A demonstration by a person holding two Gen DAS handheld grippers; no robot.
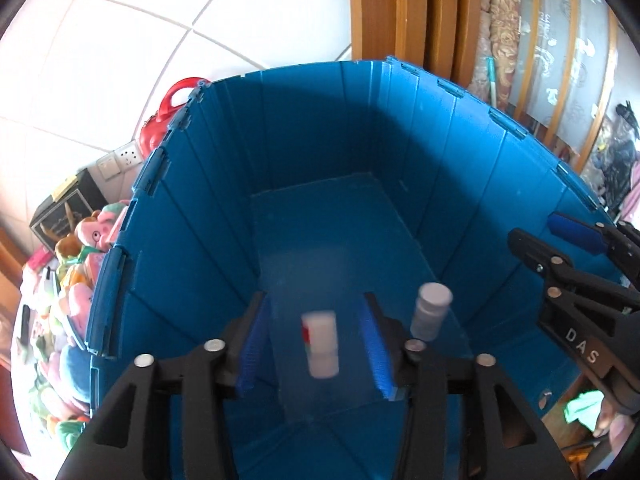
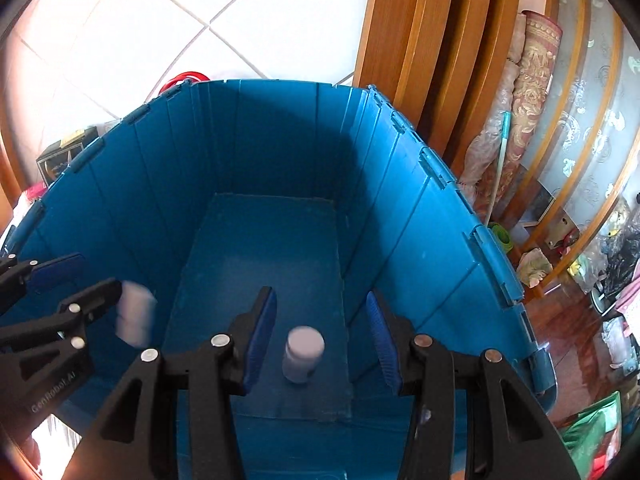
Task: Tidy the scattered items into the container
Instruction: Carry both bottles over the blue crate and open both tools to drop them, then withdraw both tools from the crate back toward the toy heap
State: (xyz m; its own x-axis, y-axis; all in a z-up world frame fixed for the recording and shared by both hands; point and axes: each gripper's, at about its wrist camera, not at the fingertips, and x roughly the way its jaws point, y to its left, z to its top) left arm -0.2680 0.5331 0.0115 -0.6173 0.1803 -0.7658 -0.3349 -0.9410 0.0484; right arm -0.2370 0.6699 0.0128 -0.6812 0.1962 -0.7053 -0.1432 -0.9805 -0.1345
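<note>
Hanging over the blue bin [image 1: 460, 152], both tools, left tool [image 1: 316, 344] and right tool [image 2: 322, 336], gape apart so each bottle [image 1: 320, 344] [image 2: 302, 354] drops inside.

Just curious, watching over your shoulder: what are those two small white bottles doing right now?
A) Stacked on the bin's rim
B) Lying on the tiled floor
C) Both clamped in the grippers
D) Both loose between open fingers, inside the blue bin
D: both the left gripper and the right gripper are open, with the red-labelled white bottle and the plain white bottle blurred and untouched over the blue bin.
</note>
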